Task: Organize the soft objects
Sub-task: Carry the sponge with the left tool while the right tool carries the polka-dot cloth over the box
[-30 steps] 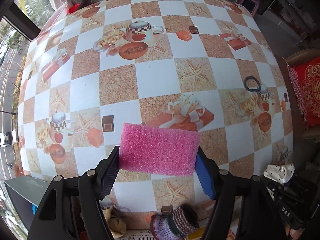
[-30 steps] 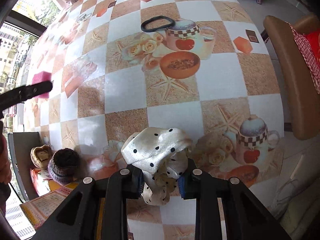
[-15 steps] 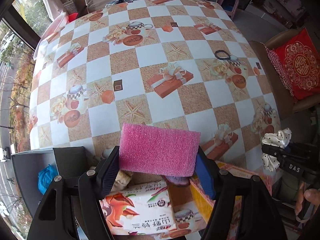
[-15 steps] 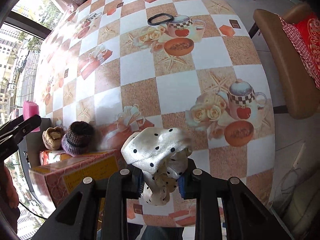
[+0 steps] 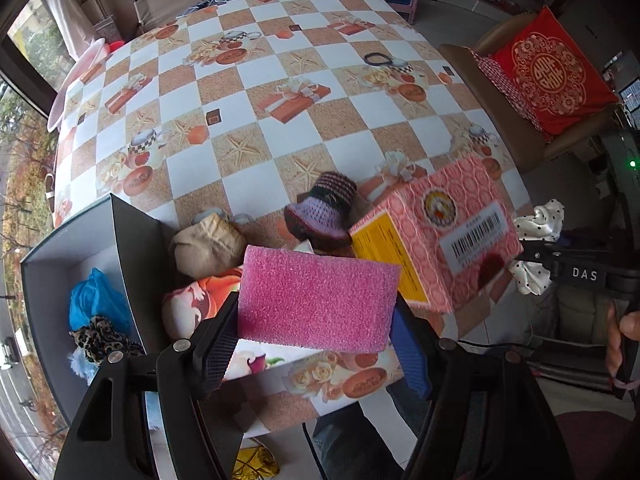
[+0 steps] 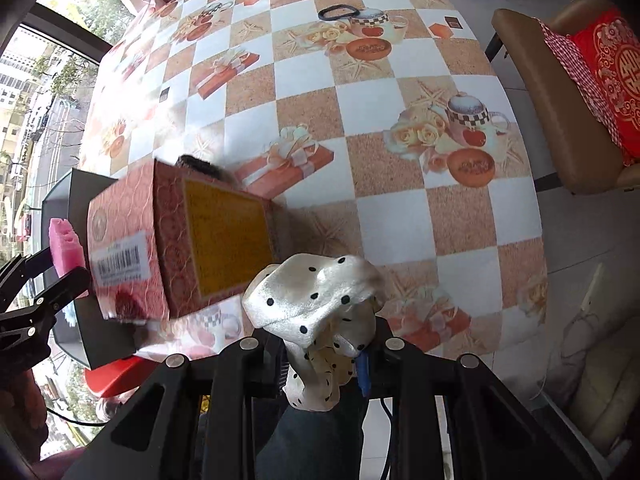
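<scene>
My left gripper (image 5: pixel 312 344) is shut on a pink sponge (image 5: pixel 316 300), held above the table's near edge; the sponge also shows in the right wrist view (image 6: pixel 66 250). My right gripper (image 6: pixel 324 356) is shut on a white polka-dot cloth (image 6: pixel 316 304), also seen in the left wrist view (image 5: pixel 538 226), off the table's near right corner. A dark open box (image 5: pixel 60 240) at the left holds a blue cloth (image 5: pixel 94 300) and a leopard-print cloth (image 5: pixel 100 340). A knitted purple hat (image 5: pixel 324 208) and a beige soft item (image 5: pixel 208 244) lie on the table.
A pink carton (image 5: pixel 440 232) and a floral tissue pack (image 5: pixel 200 300) sit near the table's front edge. A black hair band (image 5: pixel 378 59) lies far right on the checkered tablecloth (image 5: pixel 248 72). A chair with a red cushion (image 5: pixel 552 72) stands right.
Both grippers have pulled back toward the table's near edge and risen, each still holding its item. The dark box, pink carton and tissue pack have come into view.
</scene>
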Demonstrator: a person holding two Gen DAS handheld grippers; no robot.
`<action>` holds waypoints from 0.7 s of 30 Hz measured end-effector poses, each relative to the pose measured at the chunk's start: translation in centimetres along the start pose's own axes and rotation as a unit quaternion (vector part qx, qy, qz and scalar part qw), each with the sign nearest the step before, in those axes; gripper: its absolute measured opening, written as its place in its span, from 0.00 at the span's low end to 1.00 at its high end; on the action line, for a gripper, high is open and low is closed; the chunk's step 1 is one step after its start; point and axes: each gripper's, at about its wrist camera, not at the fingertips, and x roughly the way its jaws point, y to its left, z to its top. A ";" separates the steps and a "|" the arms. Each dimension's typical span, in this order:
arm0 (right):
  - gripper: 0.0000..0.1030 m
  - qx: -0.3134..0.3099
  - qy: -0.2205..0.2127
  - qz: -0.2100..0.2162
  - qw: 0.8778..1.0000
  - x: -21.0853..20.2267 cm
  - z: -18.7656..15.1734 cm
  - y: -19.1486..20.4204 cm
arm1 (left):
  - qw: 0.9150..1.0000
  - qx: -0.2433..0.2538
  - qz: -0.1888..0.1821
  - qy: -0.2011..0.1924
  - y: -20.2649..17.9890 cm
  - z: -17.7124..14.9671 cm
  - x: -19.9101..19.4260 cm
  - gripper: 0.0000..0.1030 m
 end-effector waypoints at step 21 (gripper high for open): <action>0.26 -0.154 0.018 0.007 0.988 0.1 -7.0 11.8 | 0.999 -0.026 -0.022 -0.034 3.8 -7.1 -3.7 0.71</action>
